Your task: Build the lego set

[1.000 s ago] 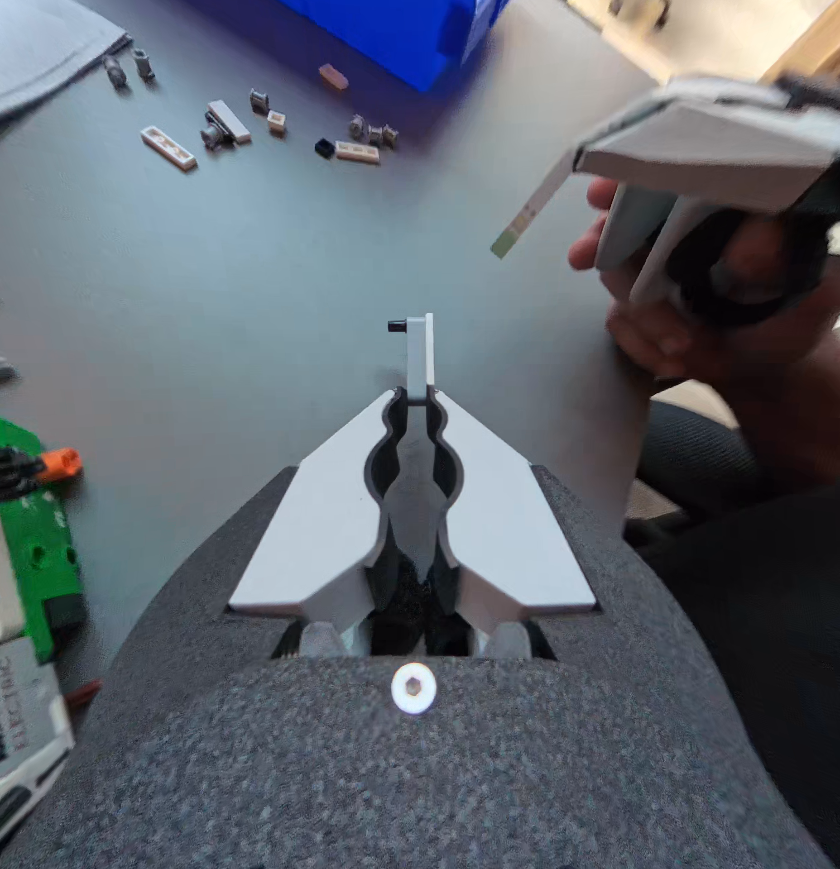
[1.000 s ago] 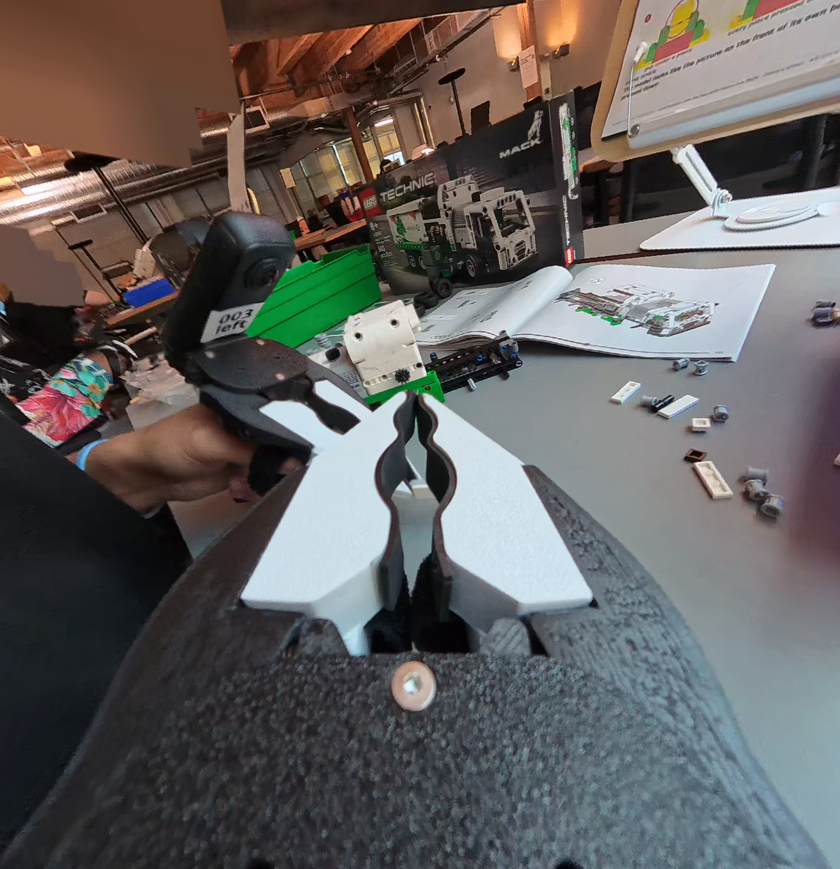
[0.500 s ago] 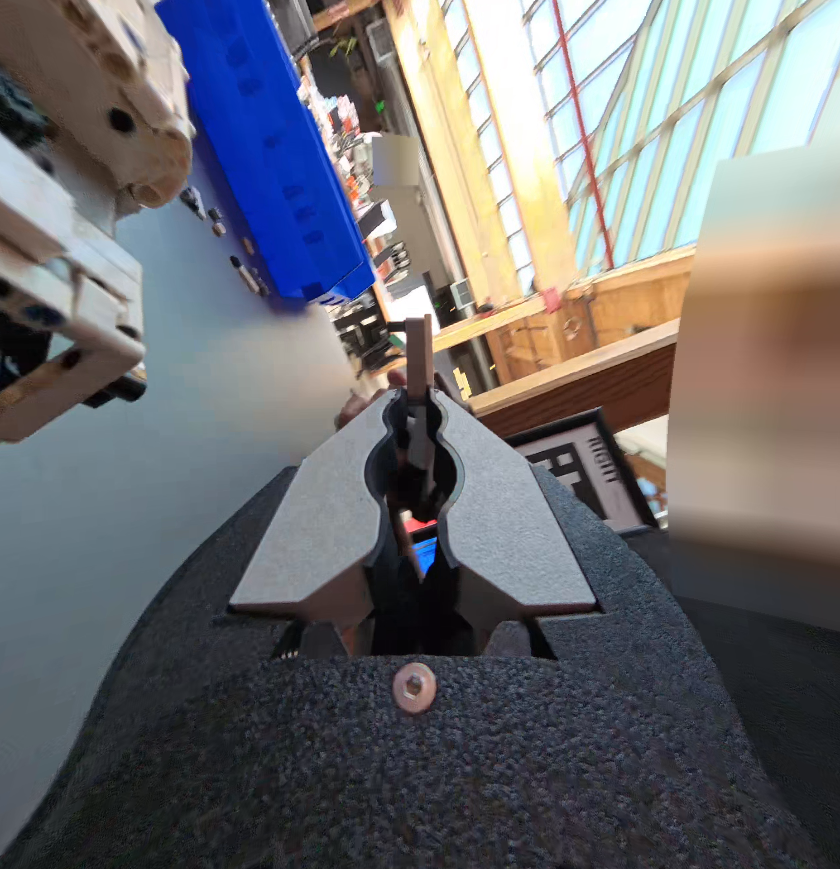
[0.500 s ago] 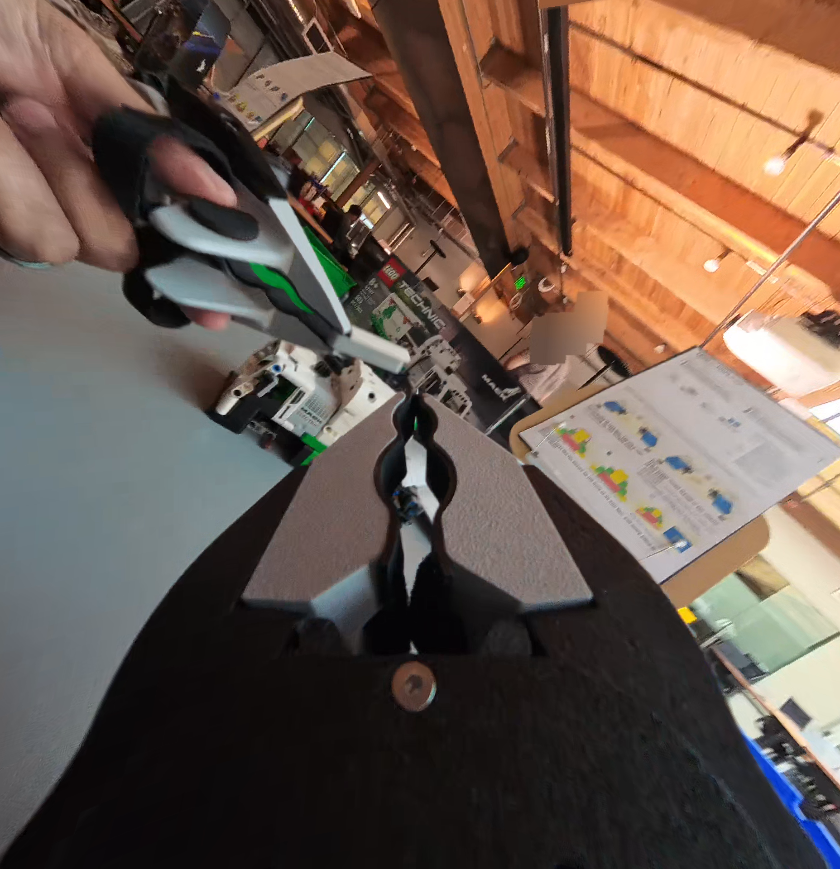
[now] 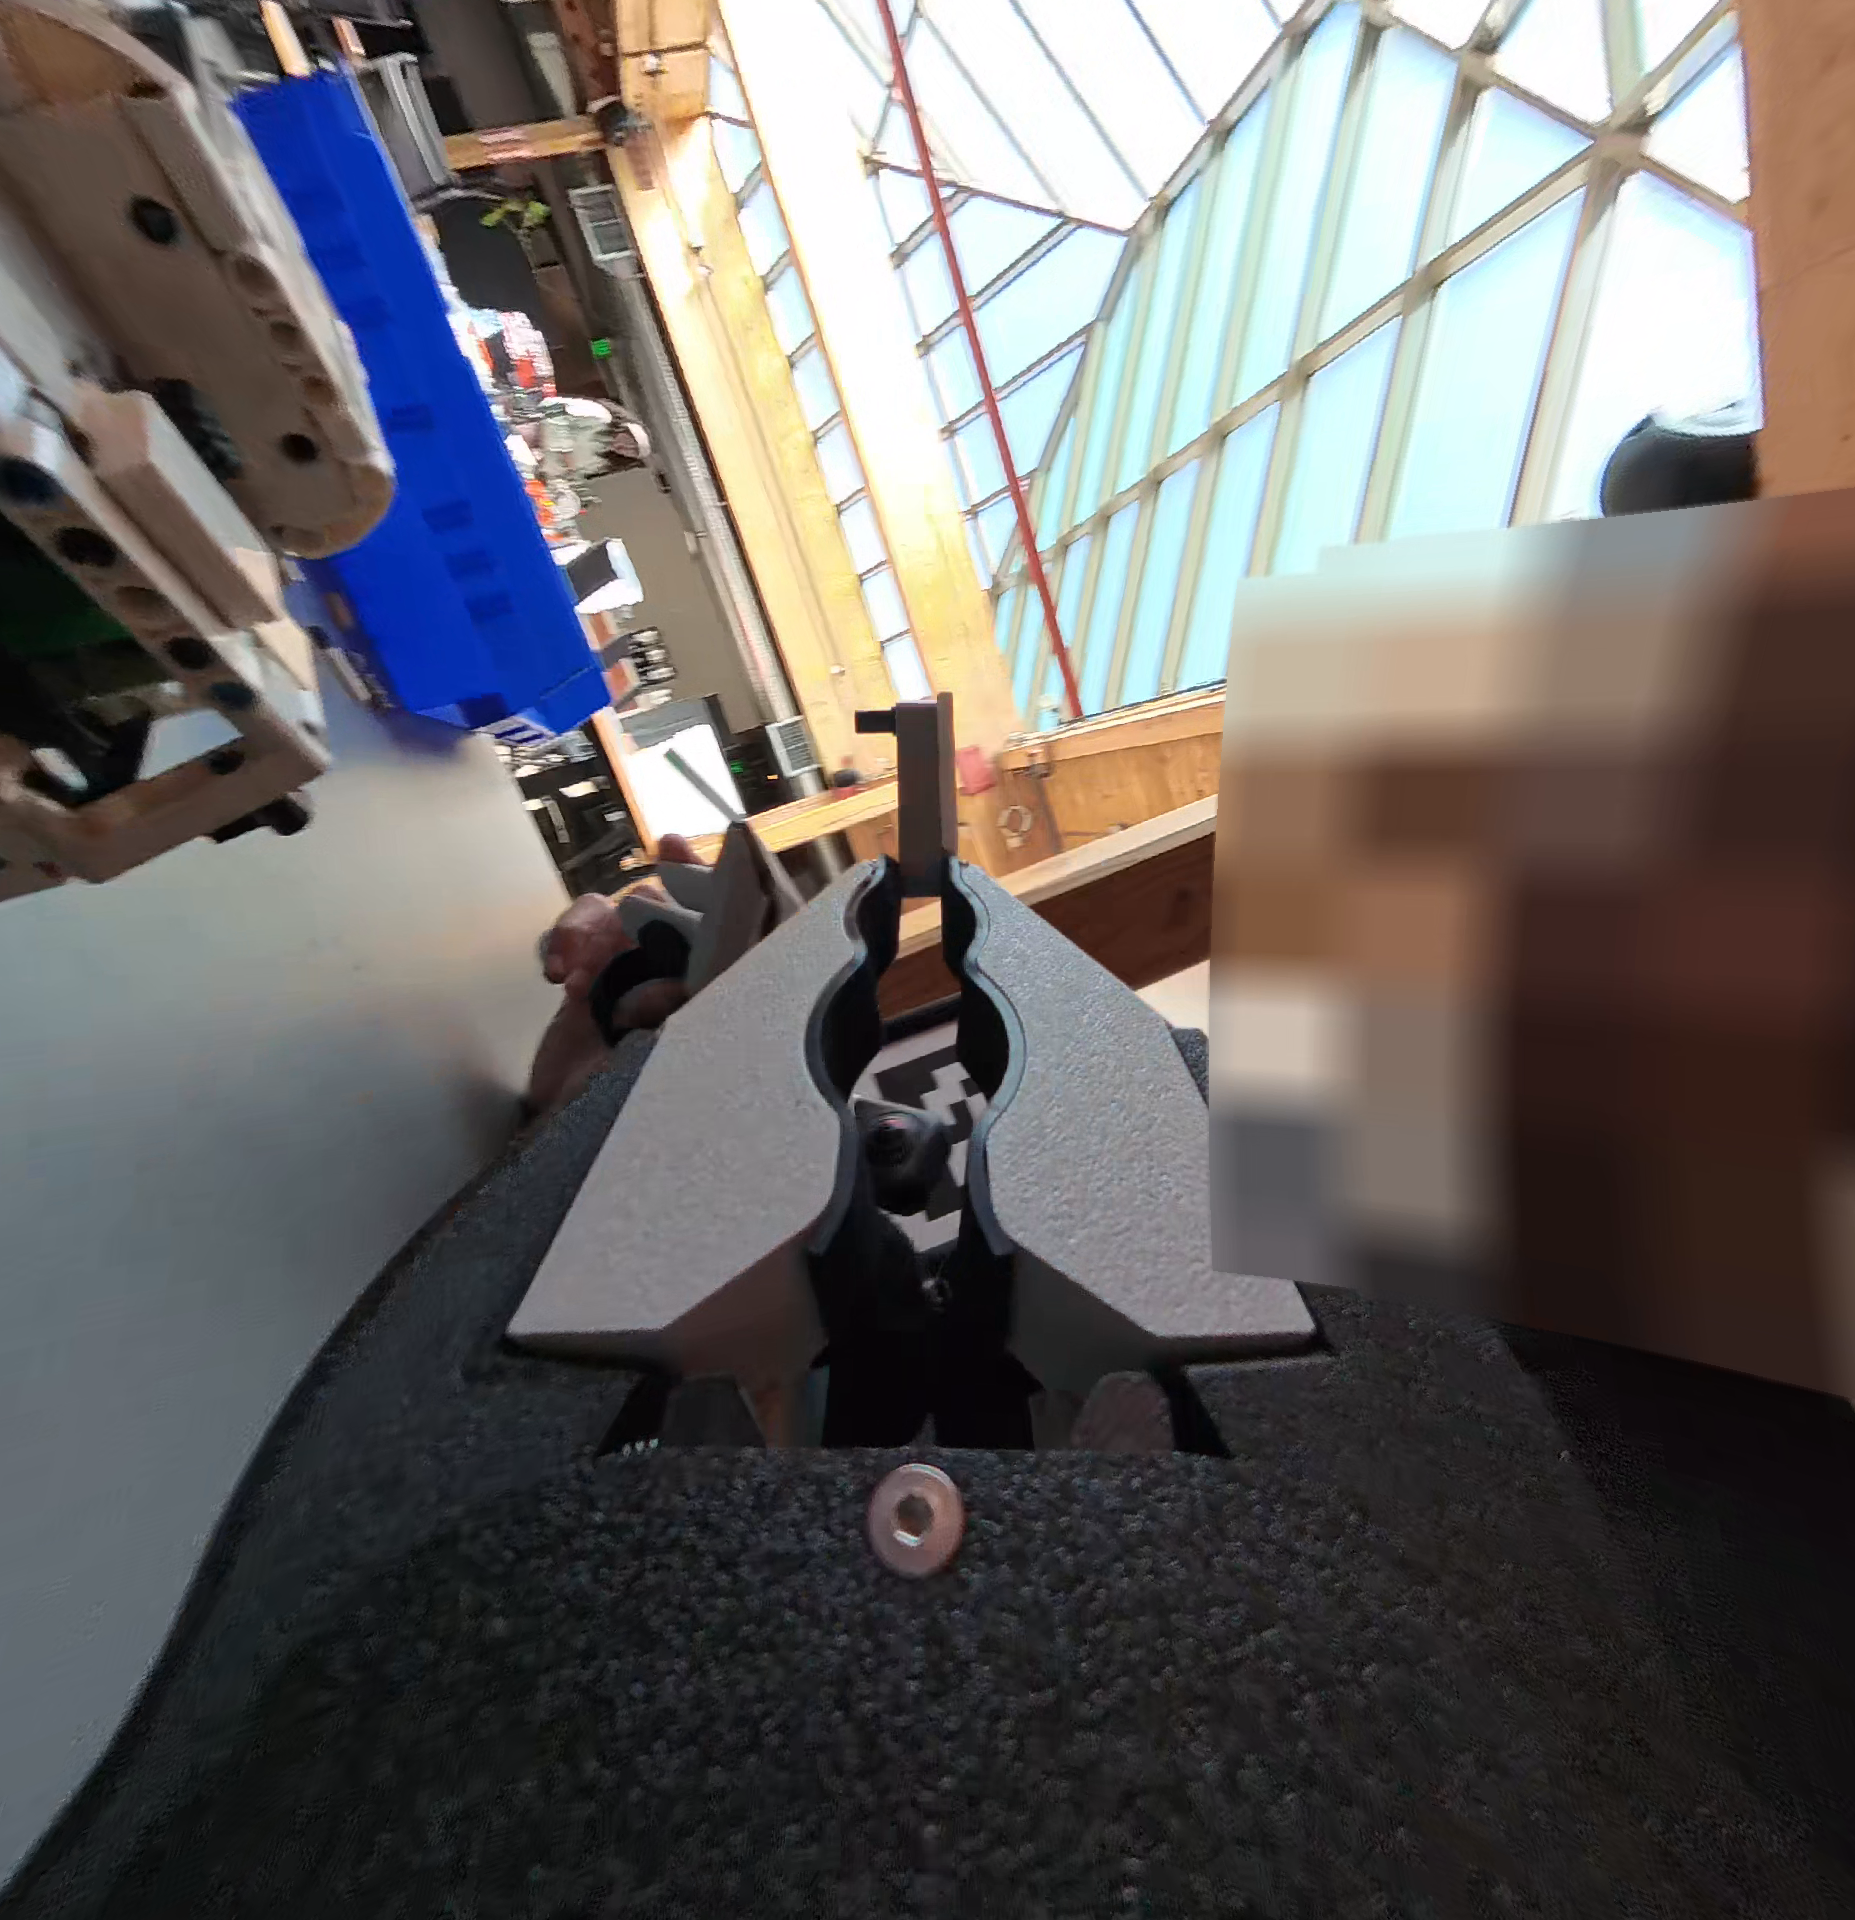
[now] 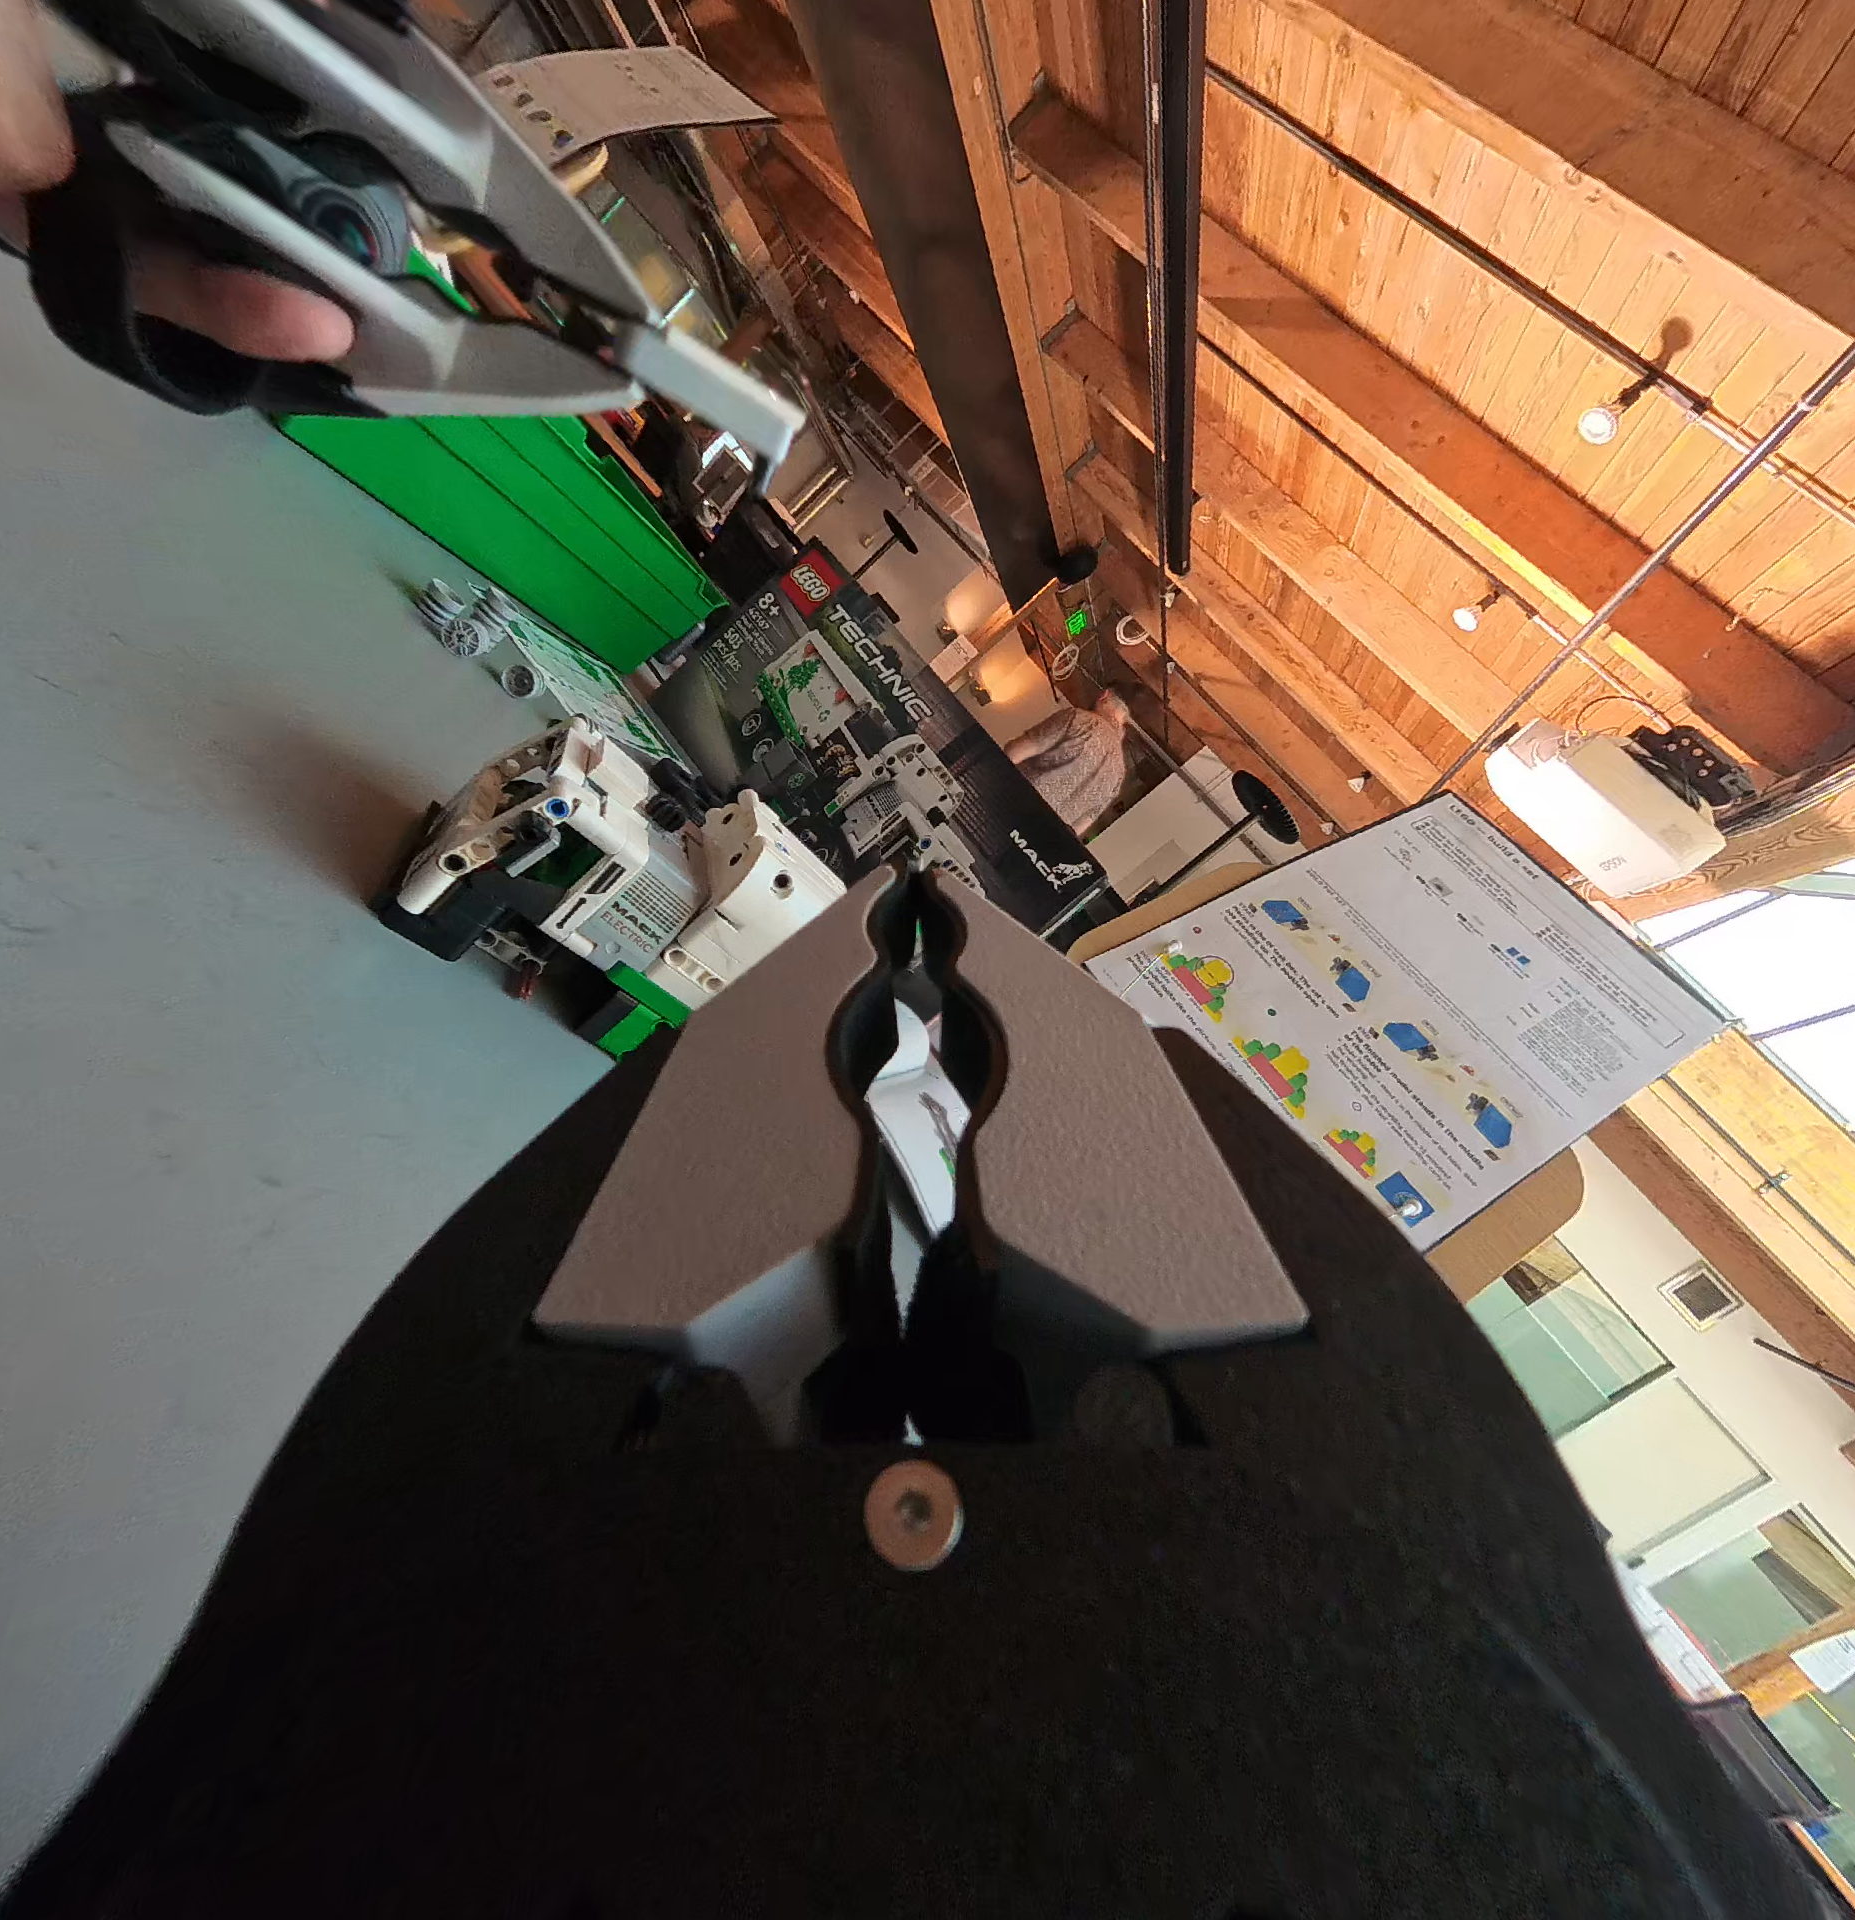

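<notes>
A blue bin (image 5: 424,499) stands on the grey surface (image 5: 206,1091); a green bin (image 6: 507,520) sits near a clipboard (image 6: 1422,997).

Left tongs (image 5: 921,868) raised, tilted upward, tips pinched on a thin part. Right tongs (image 6: 915,883) also lifted and tilted, tips together, nothing between.

Grey table (image 6: 175,1039) bearing part-built truck (image 6: 611,894), green bin (image 6: 507,520), perhaps gears (image 6: 466,613)

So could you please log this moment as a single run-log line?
left gripper: shut on flat pale piece | right gripper: shut, empty | both raised off table | truck model: on table
</notes>
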A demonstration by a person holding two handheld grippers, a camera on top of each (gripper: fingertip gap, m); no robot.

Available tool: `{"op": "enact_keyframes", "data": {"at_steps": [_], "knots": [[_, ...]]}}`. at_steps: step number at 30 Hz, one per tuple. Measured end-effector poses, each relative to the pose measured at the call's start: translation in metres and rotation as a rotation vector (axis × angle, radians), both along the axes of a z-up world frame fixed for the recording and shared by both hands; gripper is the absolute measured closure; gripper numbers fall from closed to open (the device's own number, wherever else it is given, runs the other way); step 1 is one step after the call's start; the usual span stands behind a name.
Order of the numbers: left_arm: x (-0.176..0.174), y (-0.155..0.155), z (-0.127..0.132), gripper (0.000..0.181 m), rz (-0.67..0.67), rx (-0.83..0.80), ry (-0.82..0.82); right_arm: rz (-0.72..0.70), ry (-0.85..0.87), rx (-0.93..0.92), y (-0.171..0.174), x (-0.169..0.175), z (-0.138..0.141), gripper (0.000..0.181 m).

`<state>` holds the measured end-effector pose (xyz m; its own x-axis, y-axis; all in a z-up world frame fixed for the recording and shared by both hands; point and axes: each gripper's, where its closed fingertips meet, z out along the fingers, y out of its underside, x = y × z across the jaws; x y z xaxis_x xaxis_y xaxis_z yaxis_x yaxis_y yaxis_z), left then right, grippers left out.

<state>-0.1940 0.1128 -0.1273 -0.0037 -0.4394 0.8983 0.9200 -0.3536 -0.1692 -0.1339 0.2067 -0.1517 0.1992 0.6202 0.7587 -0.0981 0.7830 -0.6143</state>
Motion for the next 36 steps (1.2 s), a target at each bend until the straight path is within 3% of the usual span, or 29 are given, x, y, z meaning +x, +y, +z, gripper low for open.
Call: {"op": "enact_keyframes", "data": {"at_steps": [1, 8, 16, 21, 36], "knots": [[-0.001, 0.002, -0.009, 0.176, 0.016, -0.044, 0.051, -0.001, 0.001, 0.006, 0.0, 0.0, 0.0, 0.181], [0.0, 0.003, -0.054, 0.175, 0.057, -0.248, 0.261, -0.023, -0.052, 0.078, -0.004, -0.009, -0.012, 0.181], [0.009, 0.011, -0.086, 0.175, 0.094, -0.336, 0.3, 0.039, -0.018, 0.23, -0.026, -0.025, -0.013, 0.181], [0.015, 0.022, -0.091, 0.175, 0.12, -0.347, 0.277, 0.045, -0.021, 0.356, -0.045, -0.028, -0.021, 0.181], [0.023, 0.034, -0.091, 0.175, 0.116, -0.343, 0.22, 0.065, -0.127, 0.298, -0.058, -0.039, -0.04, 0.181]]}}
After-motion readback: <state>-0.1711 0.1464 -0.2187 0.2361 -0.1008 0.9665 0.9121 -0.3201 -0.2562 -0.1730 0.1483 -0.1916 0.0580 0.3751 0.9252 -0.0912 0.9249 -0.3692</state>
